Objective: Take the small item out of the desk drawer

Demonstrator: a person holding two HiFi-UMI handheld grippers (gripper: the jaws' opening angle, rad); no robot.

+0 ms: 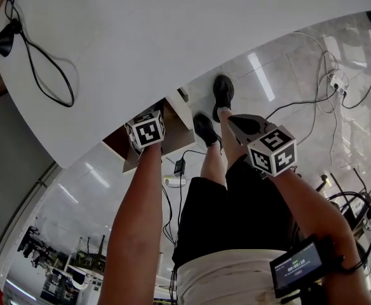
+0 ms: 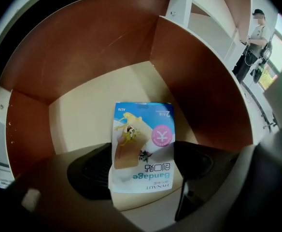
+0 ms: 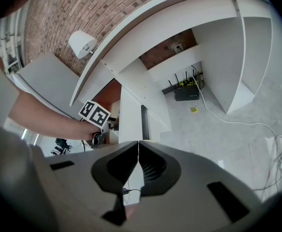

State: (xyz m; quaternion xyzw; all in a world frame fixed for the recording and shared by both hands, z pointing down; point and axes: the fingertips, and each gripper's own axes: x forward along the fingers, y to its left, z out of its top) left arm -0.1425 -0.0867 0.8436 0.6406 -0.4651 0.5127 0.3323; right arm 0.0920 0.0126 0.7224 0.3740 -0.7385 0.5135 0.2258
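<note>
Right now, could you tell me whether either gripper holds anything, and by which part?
The left gripper grips the bandage packet by its near end, where "Bandage" is printed. The right gripper has its jaws together on nothing.

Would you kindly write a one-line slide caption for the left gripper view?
Left gripper shut on a bandage packet, with the open brown-walled drawer behind it.
</note>
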